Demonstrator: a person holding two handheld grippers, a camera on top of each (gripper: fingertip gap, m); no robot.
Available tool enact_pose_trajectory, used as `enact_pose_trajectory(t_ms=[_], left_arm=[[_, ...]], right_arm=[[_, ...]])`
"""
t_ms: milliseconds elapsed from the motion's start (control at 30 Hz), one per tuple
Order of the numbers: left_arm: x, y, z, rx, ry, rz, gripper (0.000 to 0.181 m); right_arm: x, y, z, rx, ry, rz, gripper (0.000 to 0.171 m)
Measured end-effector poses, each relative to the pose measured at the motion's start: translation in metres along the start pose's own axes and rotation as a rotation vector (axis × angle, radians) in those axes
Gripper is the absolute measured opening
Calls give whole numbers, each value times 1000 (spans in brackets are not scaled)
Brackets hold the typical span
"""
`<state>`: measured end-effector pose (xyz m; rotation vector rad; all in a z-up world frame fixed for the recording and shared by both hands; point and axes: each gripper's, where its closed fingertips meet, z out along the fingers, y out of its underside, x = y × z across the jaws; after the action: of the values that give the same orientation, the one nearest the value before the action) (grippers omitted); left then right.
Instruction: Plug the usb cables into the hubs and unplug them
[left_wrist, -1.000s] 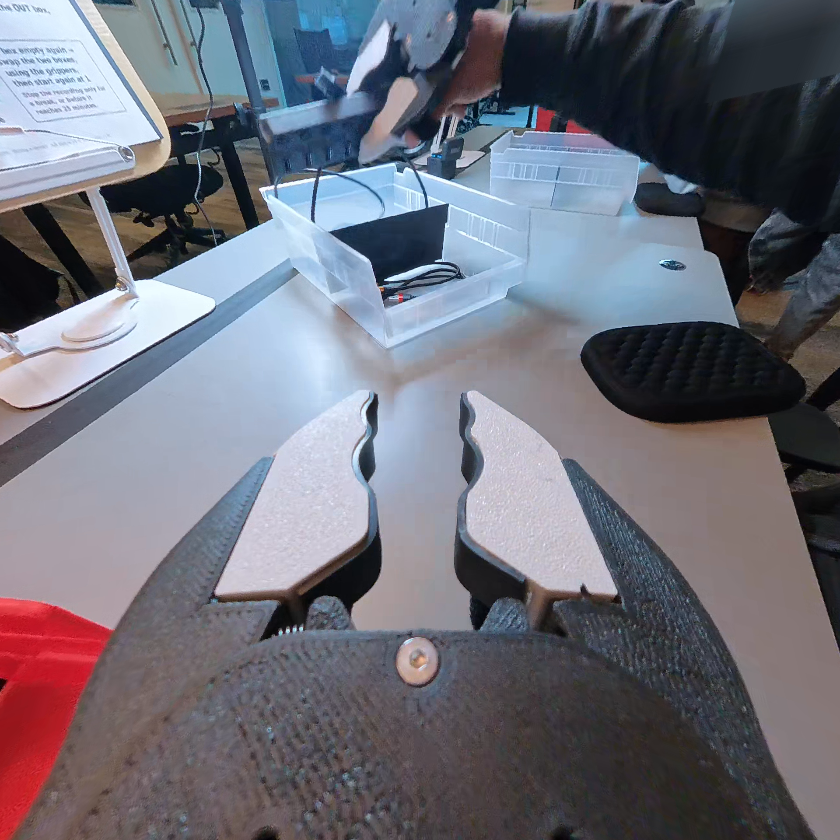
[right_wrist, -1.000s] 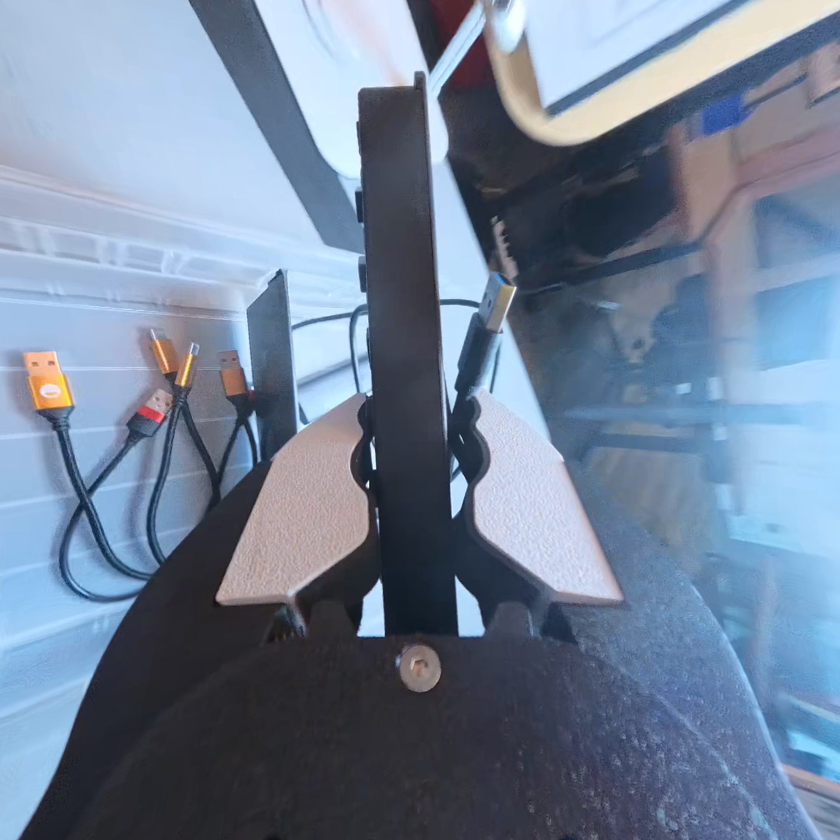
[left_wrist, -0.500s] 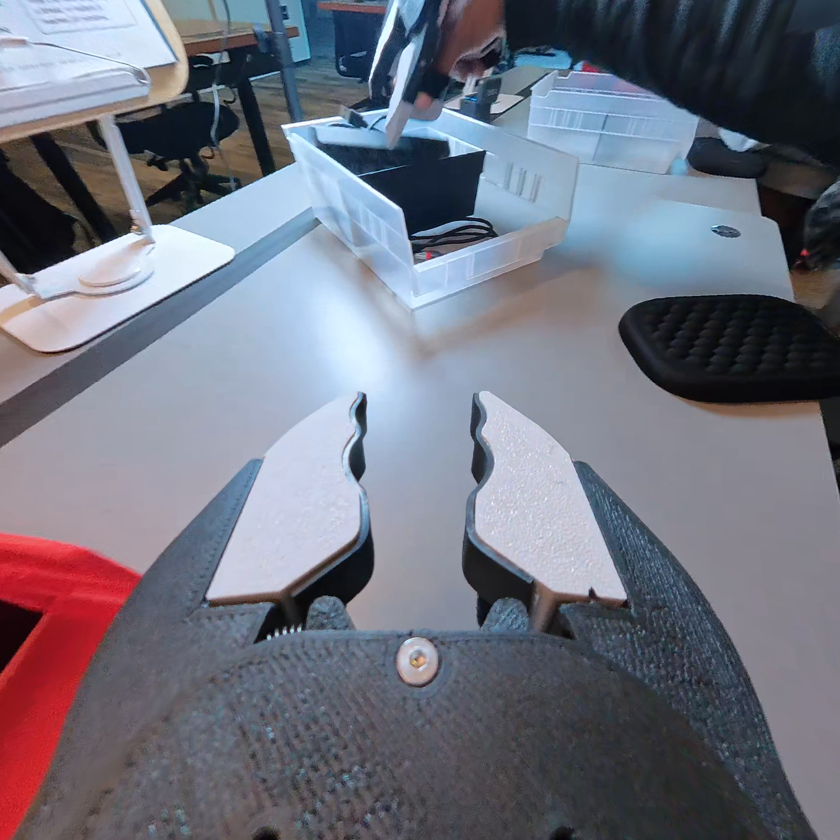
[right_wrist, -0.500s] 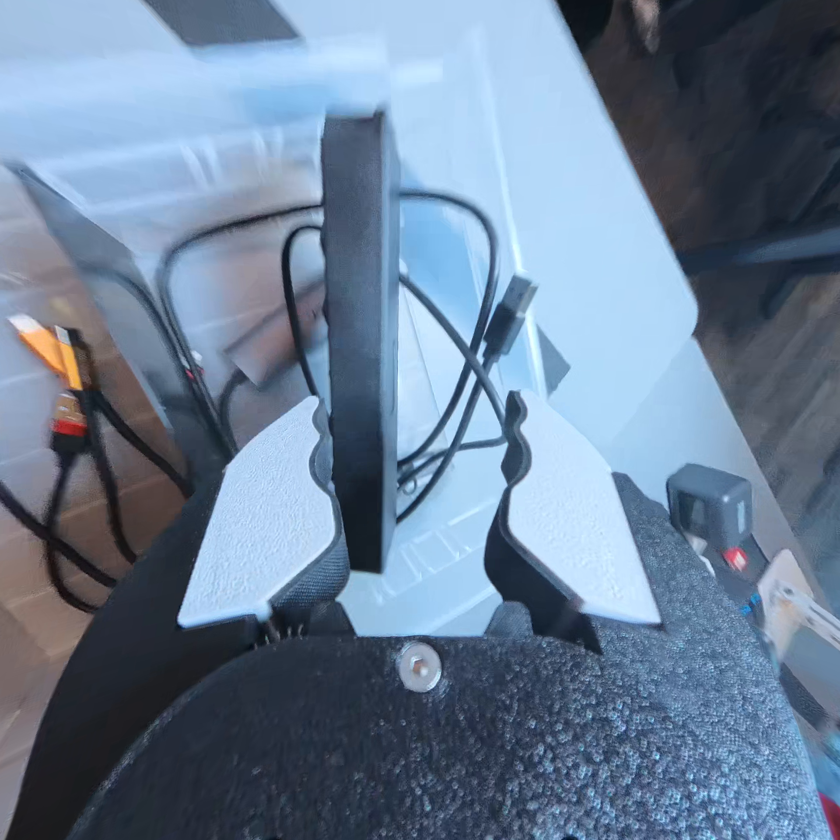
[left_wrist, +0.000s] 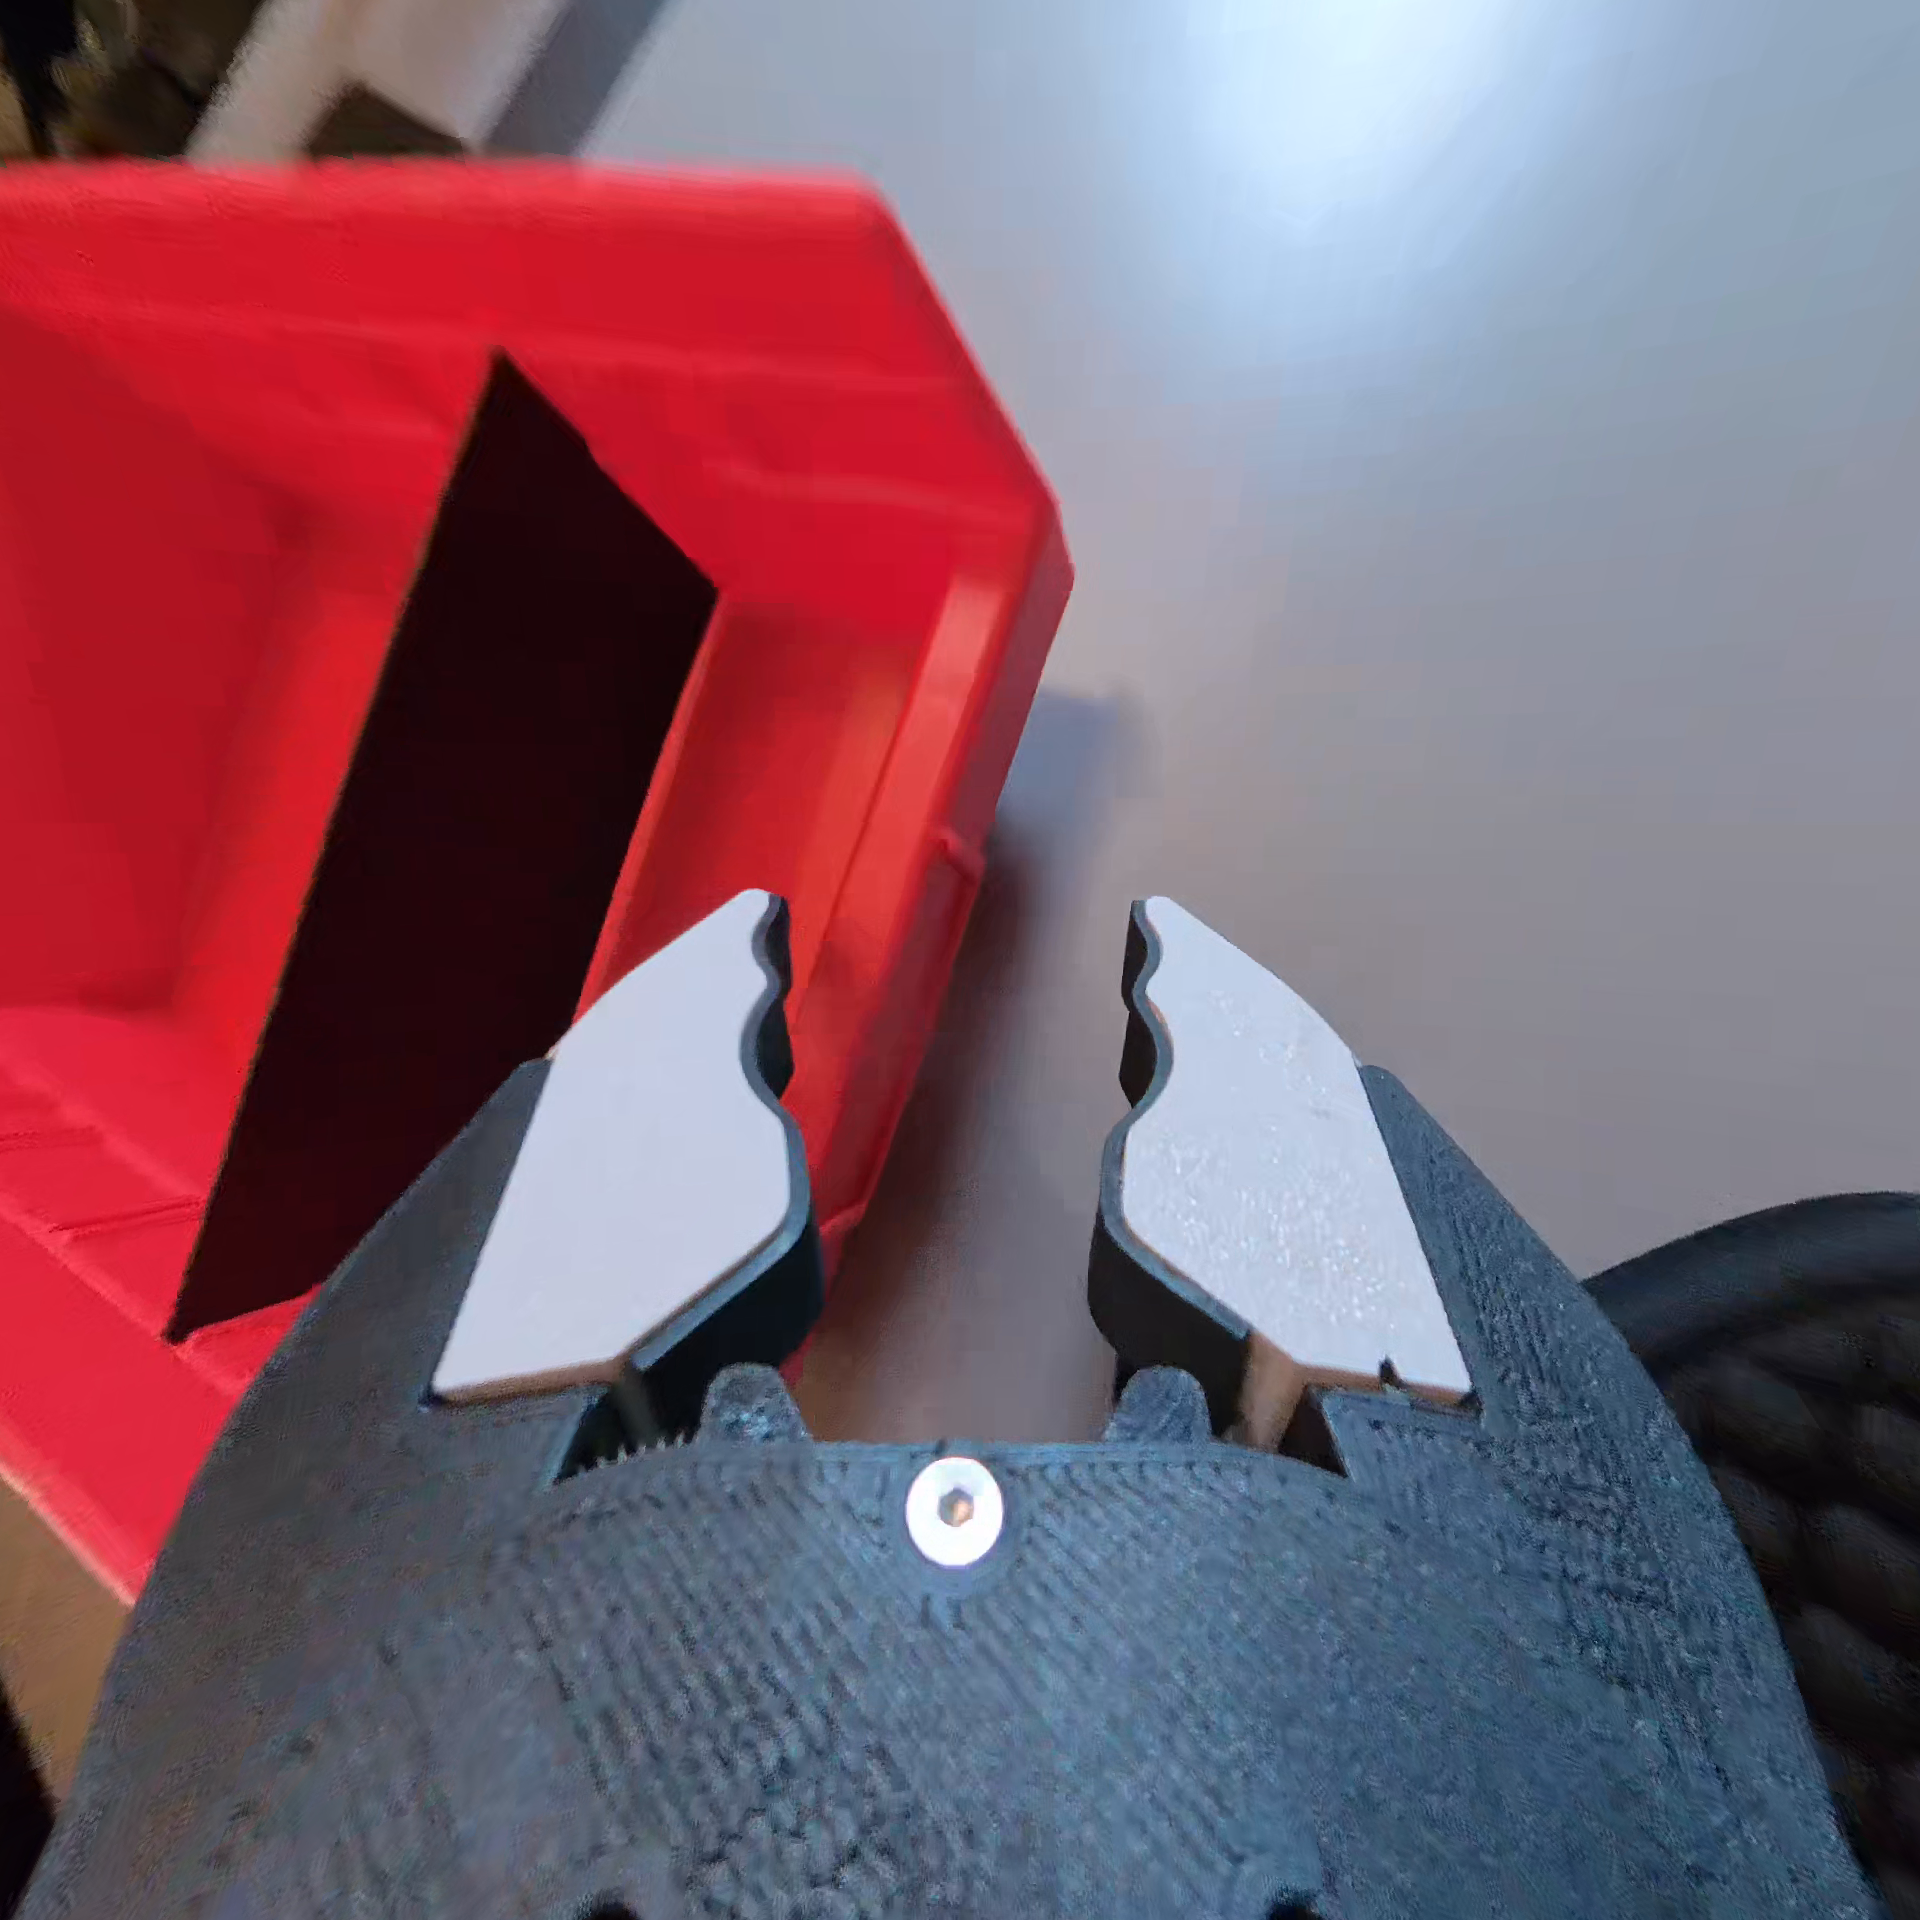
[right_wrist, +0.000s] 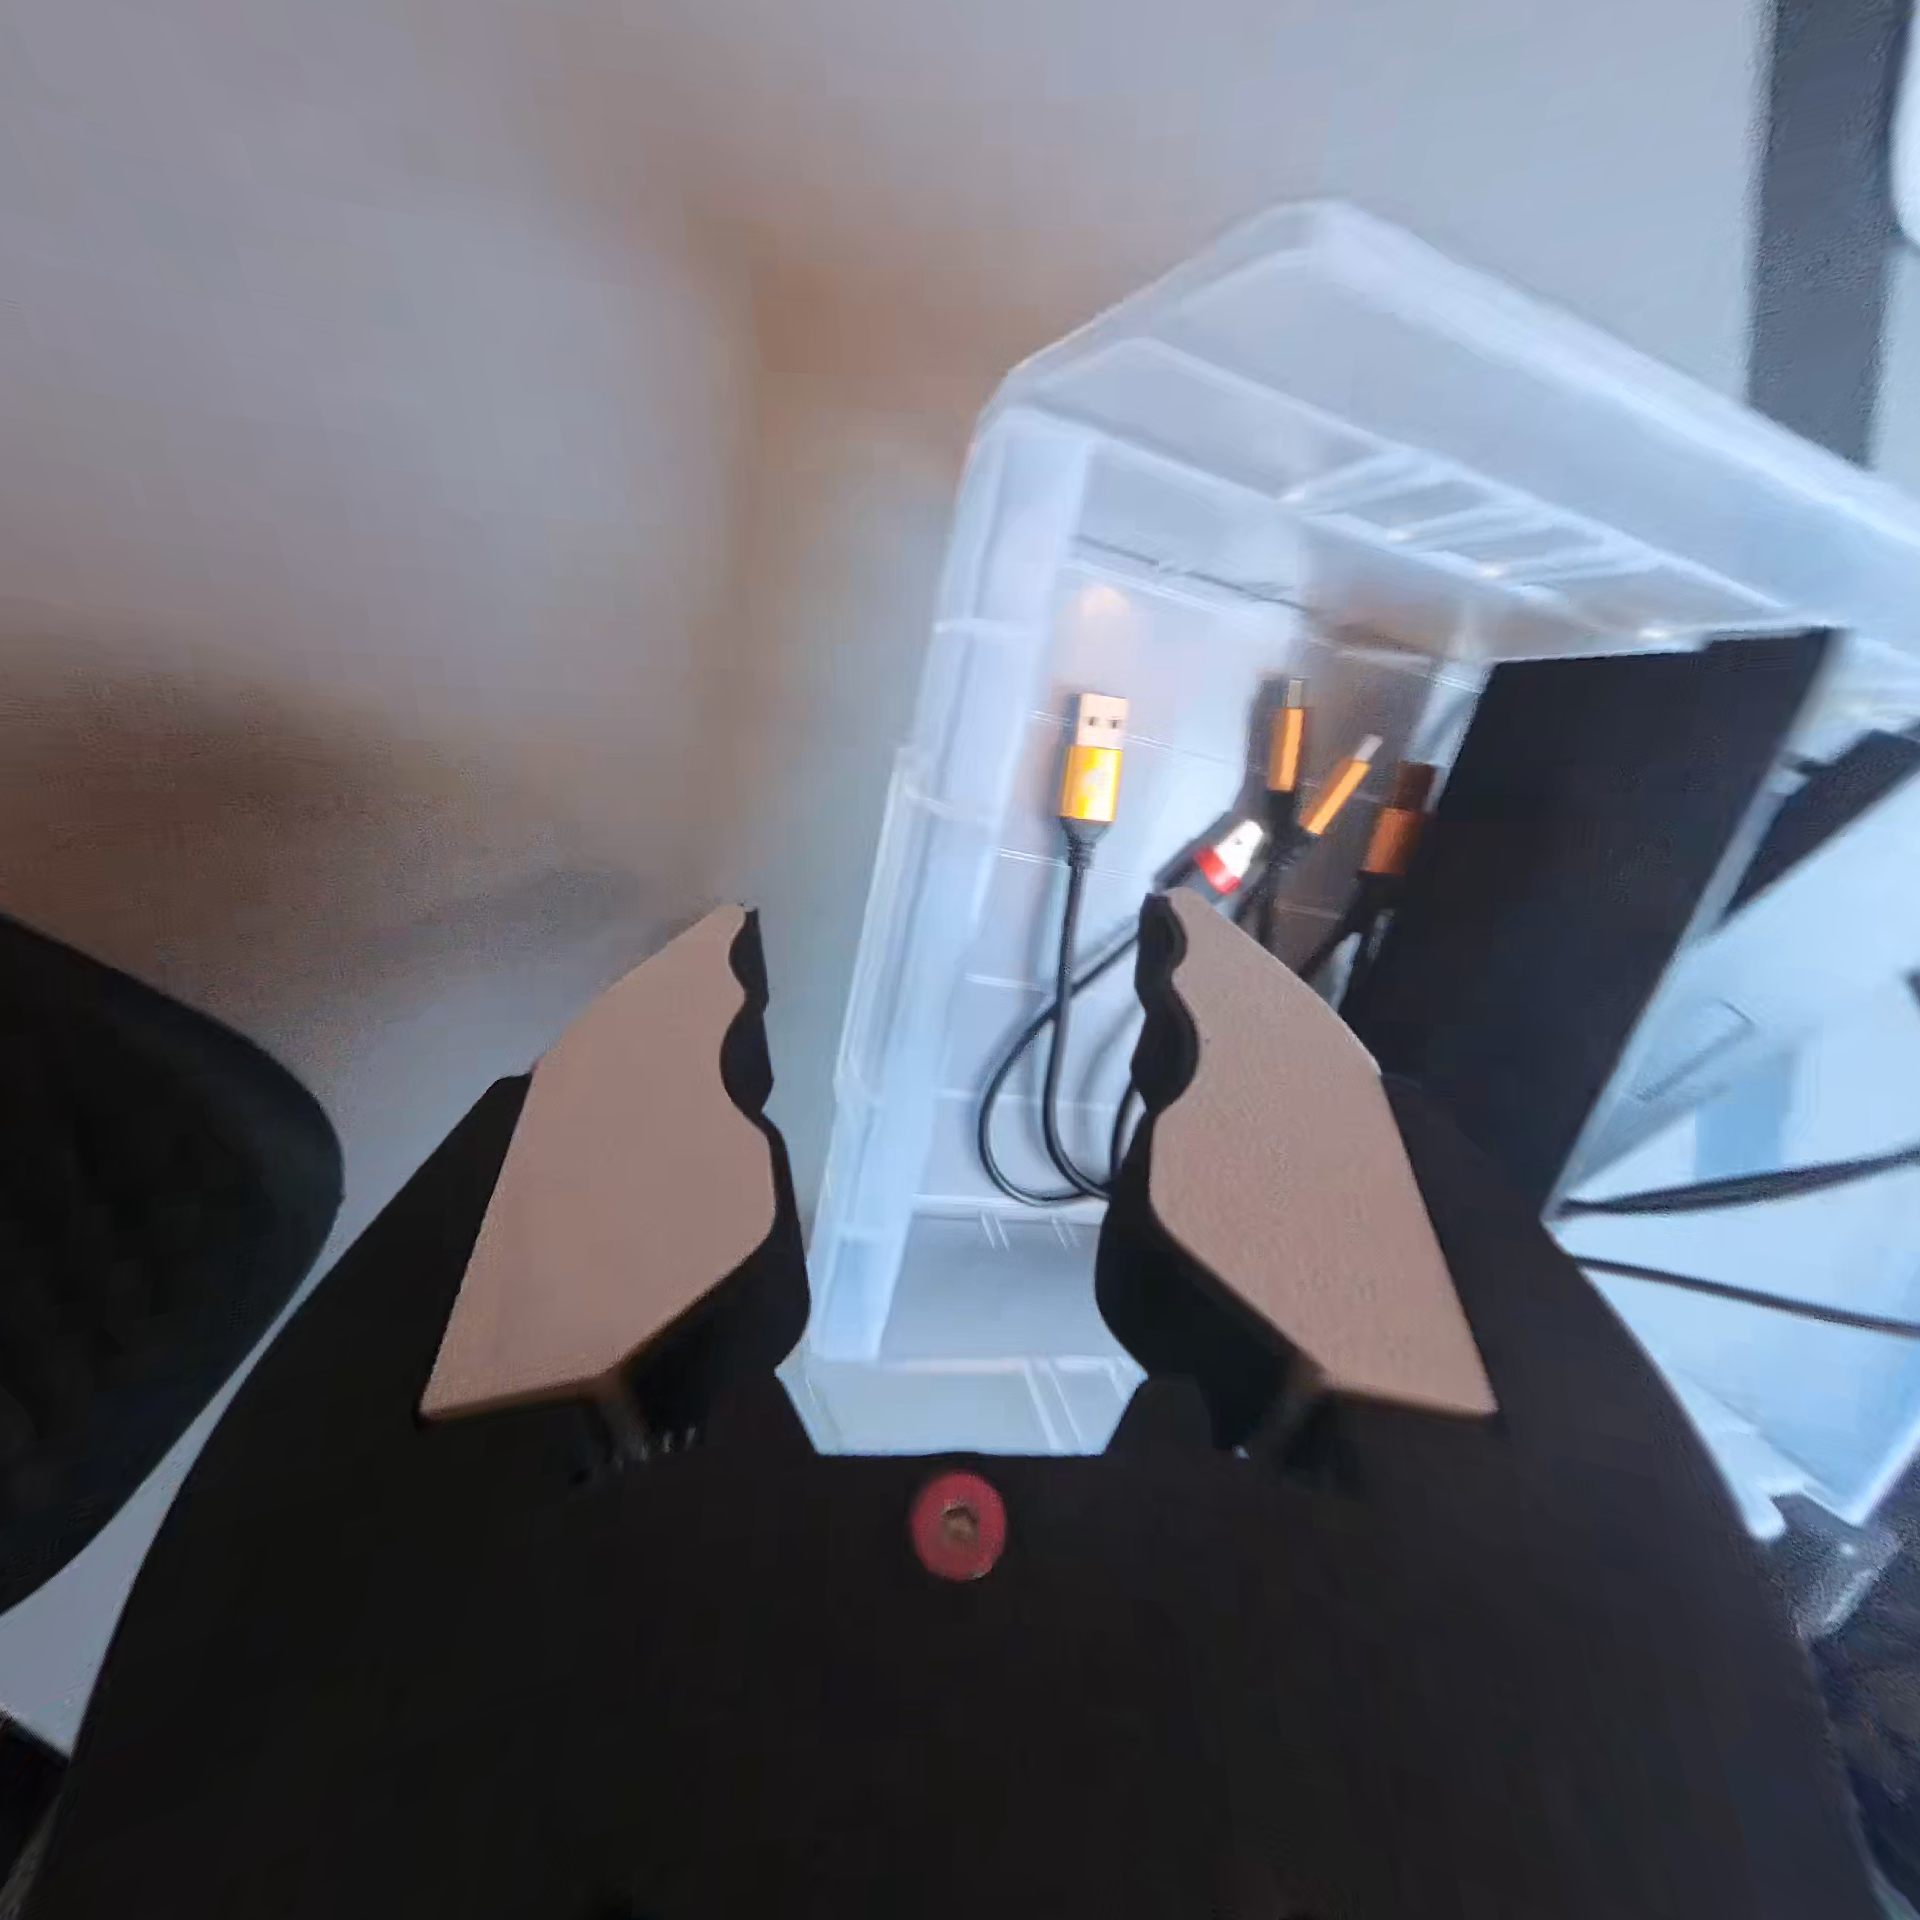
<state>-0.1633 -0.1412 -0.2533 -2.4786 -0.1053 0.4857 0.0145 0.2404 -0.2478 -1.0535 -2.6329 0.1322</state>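
In the right wrist view my right gripper (right_wrist: 951, 920) is open and empty, above the near end of a clear plastic bin (right_wrist: 1226, 436). In the bin lie several black cables with orange plugs: a USB-A plug (right_wrist: 1093, 758) on the left, smaller plugs (right_wrist: 1340, 781) and a red-and-white plug (right_wrist: 1231, 854) beside it. A black divider (right_wrist: 1579, 894) stands in the bin. Thin black cables (right_wrist: 1766, 1184) run in the compartment past it. No hub shows. In the left wrist view my left gripper (left_wrist: 956, 914) is open and empty, over the right rim of a red bin (left_wrist: 727, 343).
The red bin has a black divider (left_wrist: 468, 831) standing inside it. A black textured pad shows at the lower right of the left wrist view (left_wrist: 1787, 1382) and at the left of the right wrist view (right_wrist: 135, 1226). The grey table (left_wrist: 1455, 520) lies to the right of the red bin.
My right gripper opened and let go of the black hub, then swung back over the cable compartment. My left gripper turned left and down from facing the table to over the red bin, jaws wider.
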Motion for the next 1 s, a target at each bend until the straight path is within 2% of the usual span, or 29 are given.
enact_pose_trajectory(t_ms=[33,100,133,167,267,367,533,633,733,833,933,1000], left_arm=[[-2,9,8,-57,-7,22,60],[-14,21,20,-154,-80,121,48],[-20,21,23,-177,-117,197,36],[-19,18,26,-176,-117,246,32],[-15,-2,38,-122,-127,269,31],[-8,-23,51,-106,-143,291,31],[32,-81,77,24,-46,413,31],[57,-125,98,108,-25,519,32],[68,-155,110,194,-42,597,36],[74,-165,101,241,-21,507,42],[86,-171,72,352,17,336,43],[114,-171,48,425,157,145,46]], right_arm=[[-3,1,15,-42,11,-15,68],[-2,0,37,-91,47,-42,59],[2,-4,44,-95,89,-51,45],[6,-8,47,-94,130,-65,31],[3,-17,47,-79,174,-83,32],[-20,-25,43,-37,186,-142,32],[-88,-46,29,64,203,-282,31],[-135,-67,8,168,226,-314,34],[-191,-93,-40,432,103,-225,38],[-220,-91,-86,657,43,-87,38],[-190,-57,-111,774,221,187,40],[-158,-16,-119,822,372,432,42]])
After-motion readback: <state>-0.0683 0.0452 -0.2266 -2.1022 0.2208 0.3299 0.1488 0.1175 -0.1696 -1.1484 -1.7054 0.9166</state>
